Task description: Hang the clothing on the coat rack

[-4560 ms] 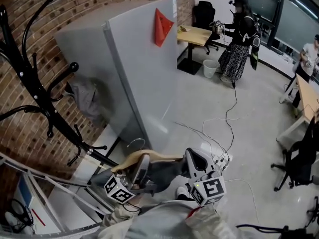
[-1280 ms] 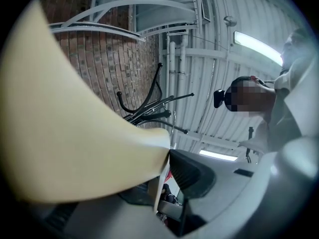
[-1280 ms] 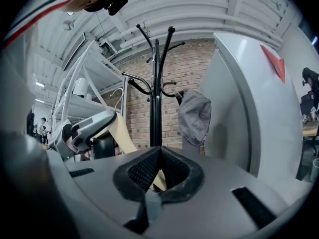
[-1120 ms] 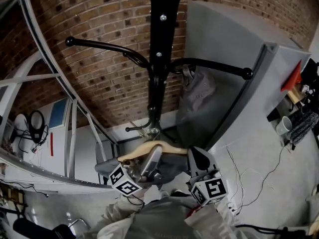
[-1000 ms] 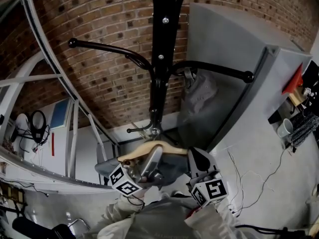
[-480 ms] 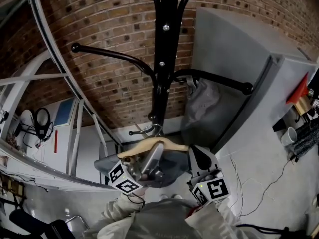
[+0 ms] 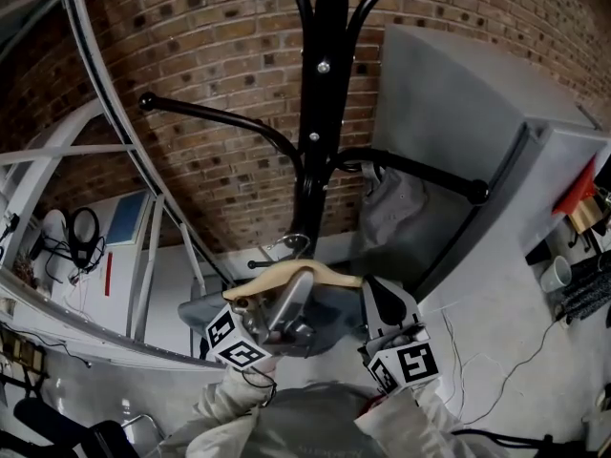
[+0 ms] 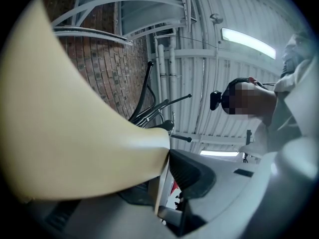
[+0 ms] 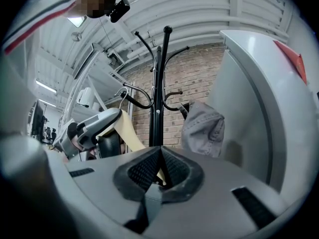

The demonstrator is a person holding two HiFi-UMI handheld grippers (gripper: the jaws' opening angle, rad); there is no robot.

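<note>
The left gripper [image 7: 292, 297] and right gripper [image 7: 381, 301] are grey, with black ribbed pads [image 9: 137, 171] and black-and-white marker cubes [image 7: 406, 365]; the sleeves [image 7: 234, 404] are pale grey.

This is looking like a converted industrial workspace, part office and part lab. A bare red brick wall [image 7: 210, 65] is running behind a black metal coat rack [image 7: 320, 113], and a tall plain grey partition panel [image 7: 449, 93] is dividing the room beside it. Thin loose cables [image 7: 453, 351] are trailing over a smooth grey concrete floor [image 7: 506, 322]. A white curved metal tube frame [image 7: 105, 113] is arching along the left. Overhead, a white ribbed metal ceiling [image 8: 239, 14] is carrying exposed white pipes [image 8: 162, 68] and a long strip light [image 8: 247, 43] that is glowing. A white mug [image 7: 554, 277] is standing at the right edge.
</note>
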